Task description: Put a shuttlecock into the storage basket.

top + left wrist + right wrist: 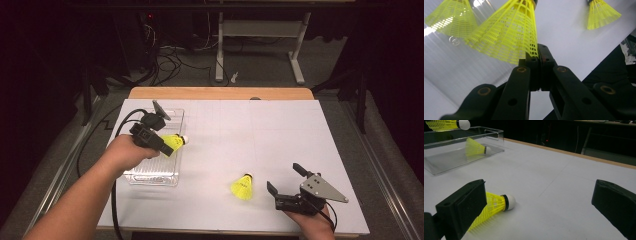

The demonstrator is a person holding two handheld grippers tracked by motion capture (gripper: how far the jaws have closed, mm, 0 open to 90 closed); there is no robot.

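Shuttlecocks: three yellow ones. Your left gripper (167,145) pinches one shuttlecock (176,142) over clear tray (150,177), frame left. Second (475,147) lies in tray. Third (242,187) lies lower middle, beside your wide-spread right gripper (286,180).

The white table (280,125) bears a clear tray (150,177) and one yellow shuttlecock (242,187).

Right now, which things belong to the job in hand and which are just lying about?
In the job:
left gripper
held shuttlecock
clear tray
shuttlecock in the tray
shuttlecock on the table
right gripper

Lying about:
table frame
floor cables
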